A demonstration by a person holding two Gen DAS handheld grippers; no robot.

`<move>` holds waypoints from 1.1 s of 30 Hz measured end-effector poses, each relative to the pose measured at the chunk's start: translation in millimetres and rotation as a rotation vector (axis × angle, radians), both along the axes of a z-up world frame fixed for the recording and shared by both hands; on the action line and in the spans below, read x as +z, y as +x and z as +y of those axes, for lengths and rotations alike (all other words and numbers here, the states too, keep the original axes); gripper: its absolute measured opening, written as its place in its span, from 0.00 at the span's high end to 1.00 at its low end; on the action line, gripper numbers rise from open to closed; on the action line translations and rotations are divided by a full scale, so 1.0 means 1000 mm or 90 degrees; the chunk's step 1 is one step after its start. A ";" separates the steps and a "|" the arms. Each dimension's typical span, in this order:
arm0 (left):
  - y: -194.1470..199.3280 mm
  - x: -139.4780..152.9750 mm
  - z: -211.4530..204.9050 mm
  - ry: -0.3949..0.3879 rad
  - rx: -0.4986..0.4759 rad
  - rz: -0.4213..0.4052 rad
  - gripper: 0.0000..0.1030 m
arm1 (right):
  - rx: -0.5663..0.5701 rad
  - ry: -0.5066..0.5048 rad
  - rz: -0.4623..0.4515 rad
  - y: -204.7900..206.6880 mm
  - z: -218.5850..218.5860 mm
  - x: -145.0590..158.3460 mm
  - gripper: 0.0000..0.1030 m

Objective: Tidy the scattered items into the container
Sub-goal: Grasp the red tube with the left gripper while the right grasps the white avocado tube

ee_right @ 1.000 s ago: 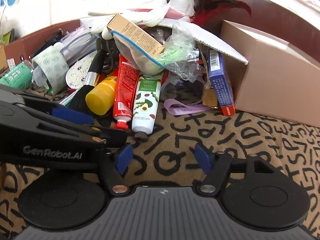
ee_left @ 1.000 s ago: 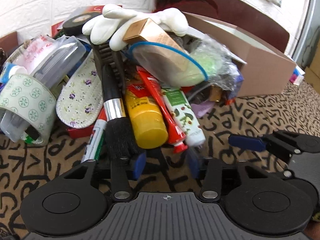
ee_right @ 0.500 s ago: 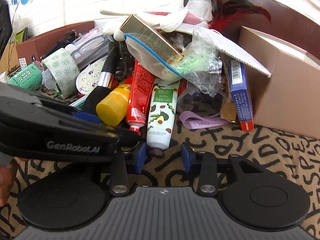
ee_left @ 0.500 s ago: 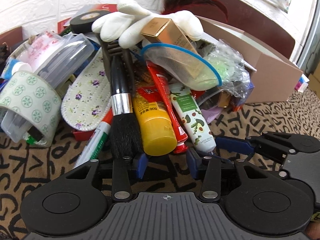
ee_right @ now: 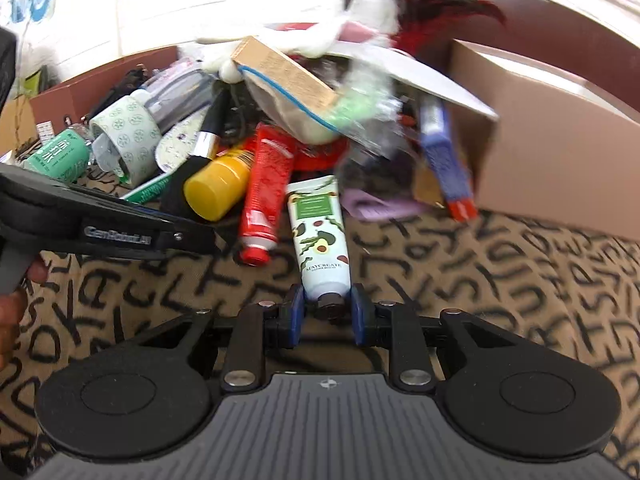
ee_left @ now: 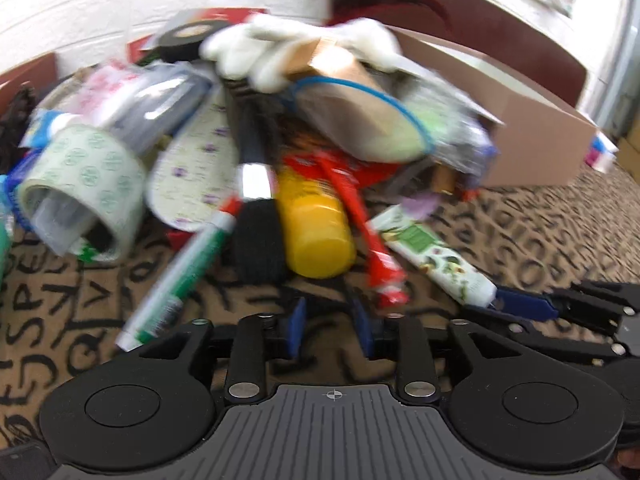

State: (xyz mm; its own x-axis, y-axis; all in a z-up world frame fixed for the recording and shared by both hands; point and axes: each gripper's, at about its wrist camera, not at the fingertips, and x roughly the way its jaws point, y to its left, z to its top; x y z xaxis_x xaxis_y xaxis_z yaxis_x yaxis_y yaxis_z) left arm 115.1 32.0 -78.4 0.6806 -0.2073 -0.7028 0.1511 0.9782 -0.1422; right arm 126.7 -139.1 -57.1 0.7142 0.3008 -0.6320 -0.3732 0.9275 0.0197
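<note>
The heap holds two squeeze tubes, one red tube (ee_right: 267,184) and one white avocado-print tube (ee_right: 320,236). There is one yellow bottle (ee_right: 218,184), one black makeup brush (ee_left: 256,208), one green-and-white marker (ee_left: 180,276), one floral insole (ee_left: 192,176), and one patterned tape roll (ee_right: 128,140). One black tape roll (ee_left: 186,42) sits further back. One white glove (ee_left: 280,52), one tan carton (ee_right: 286,72), one blue box (ee_right: 444,152) and one brown cardboard box (ee_right: 560,152) complete what can be counted; smaller clutter is too blurred to number.

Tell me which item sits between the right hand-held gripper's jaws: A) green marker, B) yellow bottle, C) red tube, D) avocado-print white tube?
D: in the right wrist view the avocado-print white tube's dark cap end lies between the closing jaws of the right hand-held gripper.
</note>
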 end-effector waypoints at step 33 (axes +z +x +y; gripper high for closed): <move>-0.036 0.003 0.001 -0.025 -0.063 0.064 0.80 | 0.008 -0.026 0.034 -0.050 -0.017 0.008 0.69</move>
State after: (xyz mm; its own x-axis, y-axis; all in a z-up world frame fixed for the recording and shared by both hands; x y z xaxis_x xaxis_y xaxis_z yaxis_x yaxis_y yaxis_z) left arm 79.0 32.8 -75.3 0.5821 -0.2991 -0.7561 0.2297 0.9525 -0.1999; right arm 76.7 -156.1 -49.4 0.6761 0.2825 -0.6805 -0.3837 0.9235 0.0022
